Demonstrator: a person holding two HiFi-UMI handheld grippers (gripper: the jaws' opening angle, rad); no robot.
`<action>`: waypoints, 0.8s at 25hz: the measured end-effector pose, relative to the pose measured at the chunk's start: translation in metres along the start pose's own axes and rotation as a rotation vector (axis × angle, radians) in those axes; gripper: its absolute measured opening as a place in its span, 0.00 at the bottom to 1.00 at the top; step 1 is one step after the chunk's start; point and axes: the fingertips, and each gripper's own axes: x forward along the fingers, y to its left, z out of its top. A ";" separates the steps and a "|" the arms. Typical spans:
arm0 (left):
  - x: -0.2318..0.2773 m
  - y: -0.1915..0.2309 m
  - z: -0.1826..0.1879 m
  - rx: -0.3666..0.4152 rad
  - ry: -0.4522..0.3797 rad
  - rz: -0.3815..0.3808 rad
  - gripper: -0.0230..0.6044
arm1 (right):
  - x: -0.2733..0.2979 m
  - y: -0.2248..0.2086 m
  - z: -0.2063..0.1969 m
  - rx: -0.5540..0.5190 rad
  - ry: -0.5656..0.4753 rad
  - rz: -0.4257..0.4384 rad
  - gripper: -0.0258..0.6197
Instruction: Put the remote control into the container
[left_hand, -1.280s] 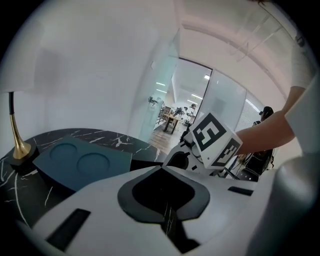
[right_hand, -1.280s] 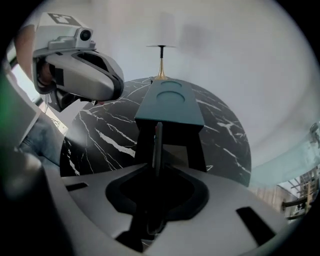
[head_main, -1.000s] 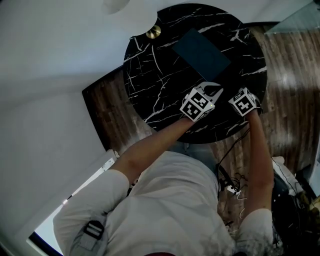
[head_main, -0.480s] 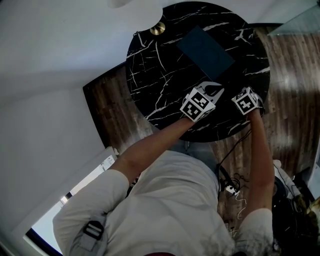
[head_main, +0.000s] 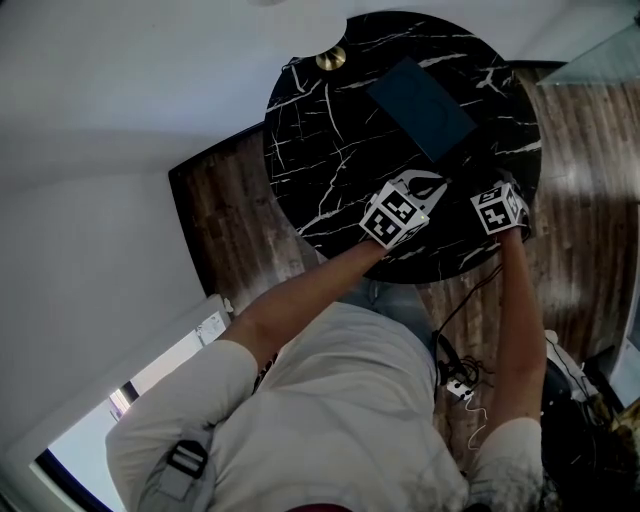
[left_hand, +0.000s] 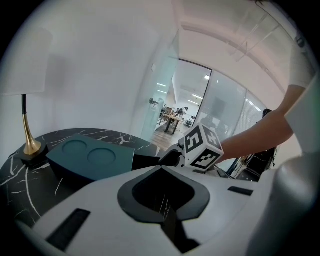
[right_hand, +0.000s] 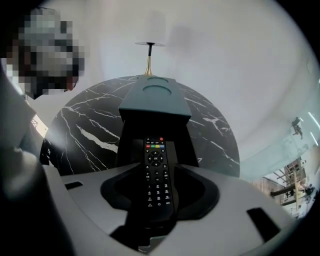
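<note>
Right claw (right_hand: 156, 148) just opening, remote (right_hand: 157, 176) between, container (right_hand: 156, 98) ahead

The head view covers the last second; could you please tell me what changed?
The jaws of the right gripper have just been opening; the remote control lies between them, unpressed, by the container. The left gripper, shut and empty, the container and the table look unchanged.
</note>
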 end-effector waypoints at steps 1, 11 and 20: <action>-0.004 -0.001 0.000 0.001 -0.007 0.002 0.05 | -0.006 -0.001 0.002 -0.001 -0.015 -0.022 0.30; -0.106 -0.037 0.061 0.029 -0.219 -0.018 0.05 | -0.172 0.026 0.085 0.286 -0.555 -0.146 0.29; -0.235 -0.081 0.134 0.080 -0.456 -0.003 0.05 | -0.347 0.125 0.177 0.312 -0.939 -0.056 0.10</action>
